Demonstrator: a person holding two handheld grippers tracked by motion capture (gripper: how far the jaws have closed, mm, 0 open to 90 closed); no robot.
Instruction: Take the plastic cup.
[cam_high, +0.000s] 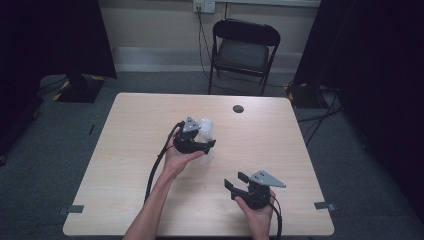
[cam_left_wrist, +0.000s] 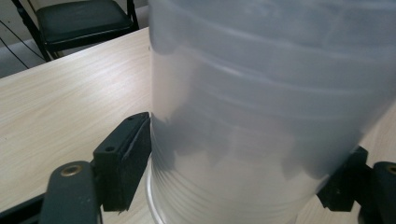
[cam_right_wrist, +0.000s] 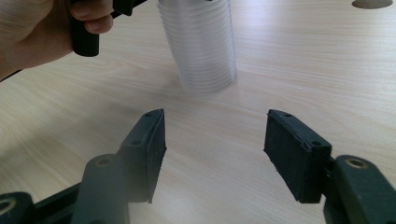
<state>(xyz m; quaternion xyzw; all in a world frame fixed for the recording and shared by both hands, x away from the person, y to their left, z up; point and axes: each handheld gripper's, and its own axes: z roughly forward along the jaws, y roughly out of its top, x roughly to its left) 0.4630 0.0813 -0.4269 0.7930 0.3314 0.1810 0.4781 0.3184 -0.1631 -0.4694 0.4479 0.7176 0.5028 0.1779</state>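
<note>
The left tongs (cam_high: 207, 141) are pressing both black pads against the sides of a stack of clear plastic cups (cam_high: 207, 128); in the left gripper view one pad (cam_left_wrist: 125, 158) is lying flat on the stack's (cam_left_wrist: 261, 116) left wall and the other is touching its right wall low down, so the tongs are gripping the stack. The stack is standing upright on the table (cam_high: 135, 150), a little left of the middle and toward the far half. In the right gripper view the same stack (cam_right_wrist: 201, 44) is showing its many ribbed rims, with the person's left hand (cam_right_wrist: 32, 32) wrapping the handle just to the left of it. The right tongs (cam_high: 236, 180) are sitting wide apart with nothing between the pads (cam_right_wrist: 149, 149), hanging just above the table near the right front, well apart from the cups, in the person's right hand (cam_high: 257, 210). A small dark round hole (cam_high: 238, 108) is lying in the tabletop toward the far edge, right of the cups. Beyond the table a black folding chair (cam_high: 243, 50) is standing on the grey floor.
</note>
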